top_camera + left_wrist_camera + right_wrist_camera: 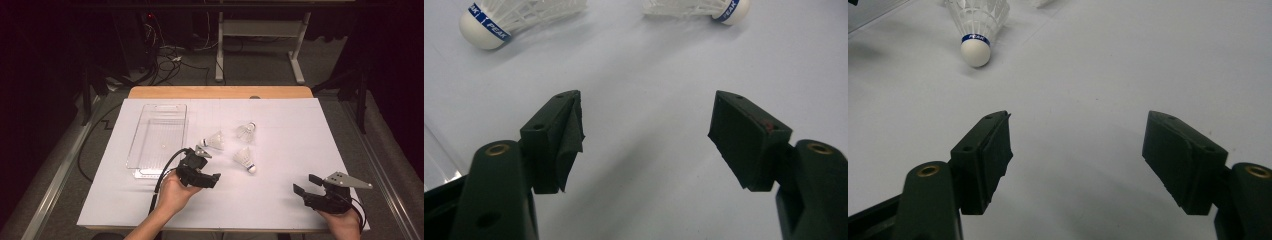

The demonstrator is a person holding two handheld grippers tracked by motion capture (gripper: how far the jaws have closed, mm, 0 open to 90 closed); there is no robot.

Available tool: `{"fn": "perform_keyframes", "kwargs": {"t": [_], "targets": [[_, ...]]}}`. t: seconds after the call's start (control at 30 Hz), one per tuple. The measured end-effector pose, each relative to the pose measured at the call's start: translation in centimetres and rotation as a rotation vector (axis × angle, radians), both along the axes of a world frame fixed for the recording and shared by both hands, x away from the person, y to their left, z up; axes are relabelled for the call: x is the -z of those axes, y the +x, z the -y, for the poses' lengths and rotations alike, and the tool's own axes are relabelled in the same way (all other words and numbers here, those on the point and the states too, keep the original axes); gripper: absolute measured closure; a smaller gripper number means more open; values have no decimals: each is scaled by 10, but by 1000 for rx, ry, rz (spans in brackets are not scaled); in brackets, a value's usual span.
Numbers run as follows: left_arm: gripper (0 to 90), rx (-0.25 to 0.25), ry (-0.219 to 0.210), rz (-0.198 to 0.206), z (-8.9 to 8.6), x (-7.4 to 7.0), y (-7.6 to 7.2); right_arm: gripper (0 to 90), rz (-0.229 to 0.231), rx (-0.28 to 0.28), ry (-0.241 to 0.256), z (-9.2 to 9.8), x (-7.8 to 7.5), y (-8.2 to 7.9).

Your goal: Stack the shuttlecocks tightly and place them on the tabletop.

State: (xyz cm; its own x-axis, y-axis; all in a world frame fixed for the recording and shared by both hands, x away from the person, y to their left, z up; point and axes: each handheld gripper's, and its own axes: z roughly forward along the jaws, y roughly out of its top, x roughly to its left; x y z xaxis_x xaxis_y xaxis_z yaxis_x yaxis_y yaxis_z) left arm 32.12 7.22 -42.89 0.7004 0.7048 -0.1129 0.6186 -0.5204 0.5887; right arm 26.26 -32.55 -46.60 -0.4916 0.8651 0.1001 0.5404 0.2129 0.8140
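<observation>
Dark room; grey floor (260, 70) with tangled cables (167, 57) at upper left, a white desk frame (260, 30) at upper centre

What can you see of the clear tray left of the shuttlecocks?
The tray is a clear plastic, rectangular bin with low walls and rounded corners, standing upright and empty on the white table cover. Its long side runs away from the person. It sits left of the three shuttlecocks, apart from them. The left gripper hangs near its front right corner; whether they touch is hard to tell.
</observation>
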Motion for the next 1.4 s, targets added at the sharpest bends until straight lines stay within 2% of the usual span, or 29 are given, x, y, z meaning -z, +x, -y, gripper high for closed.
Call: {"fn": "perform_keyframes", "kwargs": {"t": [0.5, 0.9, 1.4], "targets": [[310, 9, -8, 12, -7, 4, -15, 278, 0, 1, -2, 0, 0, 0], [309, -1, -19, 14, -15, 7, -24, 278, -1, 1, -2, 0, 0, 0], [309, -16, -27, 35, -27, 9, -37, 278, 0, 4, -3, -1, 0, 0]]}}
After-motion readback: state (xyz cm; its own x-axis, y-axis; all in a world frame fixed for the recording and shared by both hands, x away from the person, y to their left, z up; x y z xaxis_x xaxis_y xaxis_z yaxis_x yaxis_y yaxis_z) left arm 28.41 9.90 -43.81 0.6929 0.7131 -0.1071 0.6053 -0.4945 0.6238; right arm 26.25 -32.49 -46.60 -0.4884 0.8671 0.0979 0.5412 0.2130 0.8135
